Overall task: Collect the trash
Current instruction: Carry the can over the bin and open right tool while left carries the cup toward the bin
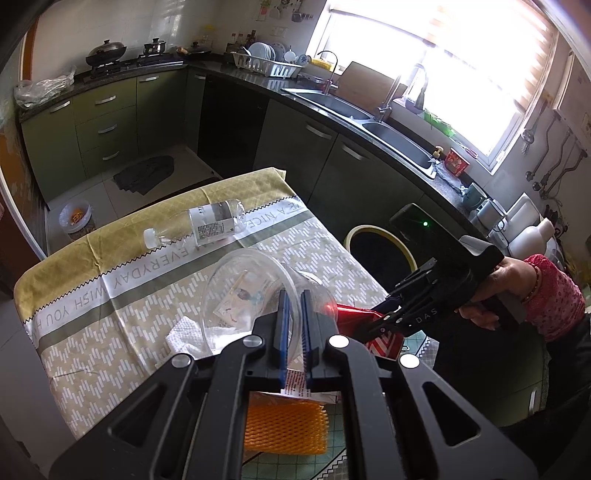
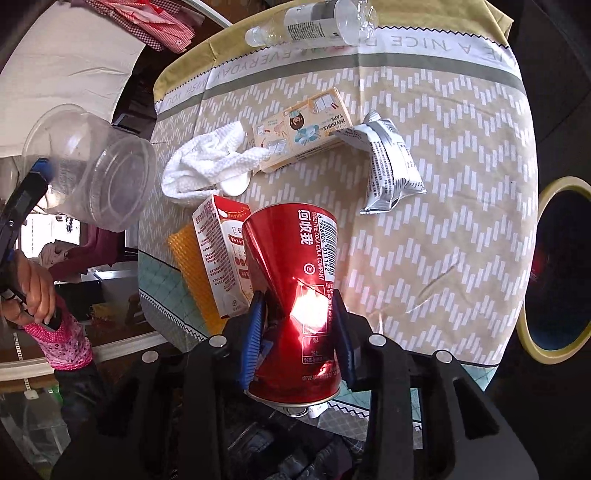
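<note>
Red can is clamped in the right gripper; the left gripper pinches a clear cup. Bottle, boxes, wrapper and cloth remain on the table, bin beside it.

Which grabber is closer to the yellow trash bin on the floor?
Right. The right gripper, squeezing the crushed red Coca-Cola can, hangs at the table's edge beside the yellow-rimmed bin. The left gripper, pinching the clear plastic cup, sits farther over the table.

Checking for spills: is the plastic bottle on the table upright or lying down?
Lying down: the plastic bottle rests on its side on the tablecloth, cap on.
</note>
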`<state>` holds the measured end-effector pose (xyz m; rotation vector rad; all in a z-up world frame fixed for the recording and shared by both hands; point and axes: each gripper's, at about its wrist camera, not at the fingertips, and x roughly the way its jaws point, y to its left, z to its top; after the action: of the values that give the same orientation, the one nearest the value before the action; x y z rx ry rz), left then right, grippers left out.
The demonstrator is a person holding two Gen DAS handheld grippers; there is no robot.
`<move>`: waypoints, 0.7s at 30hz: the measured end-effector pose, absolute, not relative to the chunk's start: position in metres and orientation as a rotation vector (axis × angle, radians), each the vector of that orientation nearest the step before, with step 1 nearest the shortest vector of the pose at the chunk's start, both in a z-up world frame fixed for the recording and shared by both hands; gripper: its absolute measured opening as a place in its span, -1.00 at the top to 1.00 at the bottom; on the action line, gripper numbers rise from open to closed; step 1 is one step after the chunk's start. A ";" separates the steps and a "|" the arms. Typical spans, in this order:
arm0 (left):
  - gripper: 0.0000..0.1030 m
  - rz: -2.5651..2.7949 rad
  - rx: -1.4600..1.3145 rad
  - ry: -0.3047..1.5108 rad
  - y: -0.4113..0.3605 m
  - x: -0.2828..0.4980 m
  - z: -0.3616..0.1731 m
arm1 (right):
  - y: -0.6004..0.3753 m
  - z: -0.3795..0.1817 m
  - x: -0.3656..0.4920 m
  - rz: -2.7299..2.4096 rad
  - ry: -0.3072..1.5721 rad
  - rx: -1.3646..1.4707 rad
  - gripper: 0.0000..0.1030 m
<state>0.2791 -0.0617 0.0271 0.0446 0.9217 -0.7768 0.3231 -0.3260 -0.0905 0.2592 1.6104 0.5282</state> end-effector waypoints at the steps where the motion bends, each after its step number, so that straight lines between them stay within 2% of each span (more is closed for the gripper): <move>1: 0.88 -0.777 0.046 0.920 -0.064 0.279 0.028 | -0.331 -0.088 0.324 0.531 1.604 0.268 0.32; 9: 0.88 -0.813 0.054 0.928 -0.090 0.281 0.032 | -0.385 -0.072 0.339 0.478 1.525 0.360 0.32; 16: 0.88 -0.876 0.072 0.929 -0.124 0.278 0.034 | -0.494 -0.066 0.338 0.292 1.433 0.461 0.33; 21: 0.88 -0.924 0.092 0.931 -0.152 0.274 0.038 | -0.572 -0.090 0.343 0.077 1.409 0.445 0.33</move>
<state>0.2743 -0.1524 0.0377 0.0923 0.9313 -0.9241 0.3428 -0.5724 -0.0895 0.4450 1.4085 0.0768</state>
